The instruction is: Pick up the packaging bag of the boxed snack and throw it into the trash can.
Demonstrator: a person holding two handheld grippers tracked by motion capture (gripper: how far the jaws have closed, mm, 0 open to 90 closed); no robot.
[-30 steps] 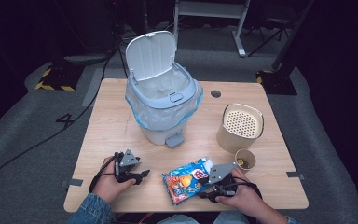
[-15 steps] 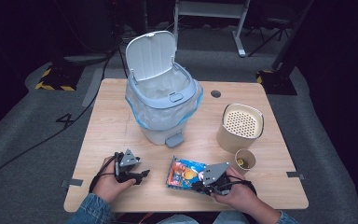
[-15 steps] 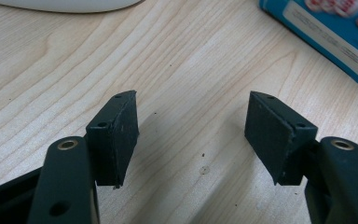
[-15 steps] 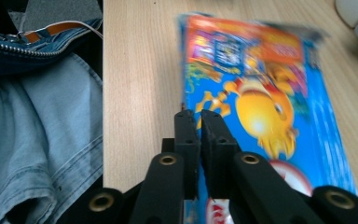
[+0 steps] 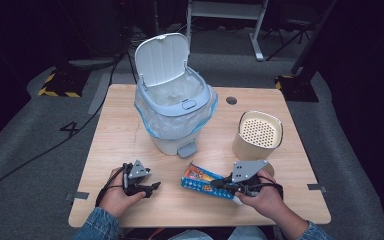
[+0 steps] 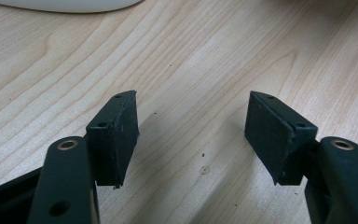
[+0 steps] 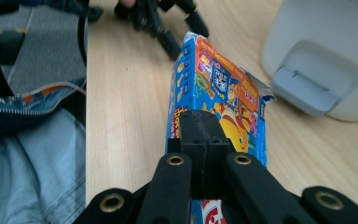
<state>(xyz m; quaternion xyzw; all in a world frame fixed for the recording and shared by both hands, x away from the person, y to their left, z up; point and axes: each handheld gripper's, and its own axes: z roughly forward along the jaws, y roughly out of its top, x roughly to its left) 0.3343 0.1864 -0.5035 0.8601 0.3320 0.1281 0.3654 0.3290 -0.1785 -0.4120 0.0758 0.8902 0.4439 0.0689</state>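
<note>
We see the right tongs [image 5: 219, 183] clamped on the near end of a flat blue and orange printed snack packet [image 5: 206, 180], their jaws pressed together over its edge in the right gripper view [image 7: 204, 140]. The packet [image 7: 216, 88] lies near the front edge of the light wooden counter [image 5: 120, 130], right of its middle, with its torn far end pointing toward the pale grey pedal bin [image 5: 175, 107]. The bin stands at the counter's centre, lid raised, a clear bag folded over its rim; its foot pedal [image 7: 307, 88] faces the packet. The left tongs [image 5: 152, 187] rest near the front left corner, well apart from the packet, jaws spread wide over bare wood [image 6: 191, 135]. A beige perforated-top cylinder [image 5: 257, 135] stands toward the right edge, just behind the right hand [image 5: 260, 197].
</note>
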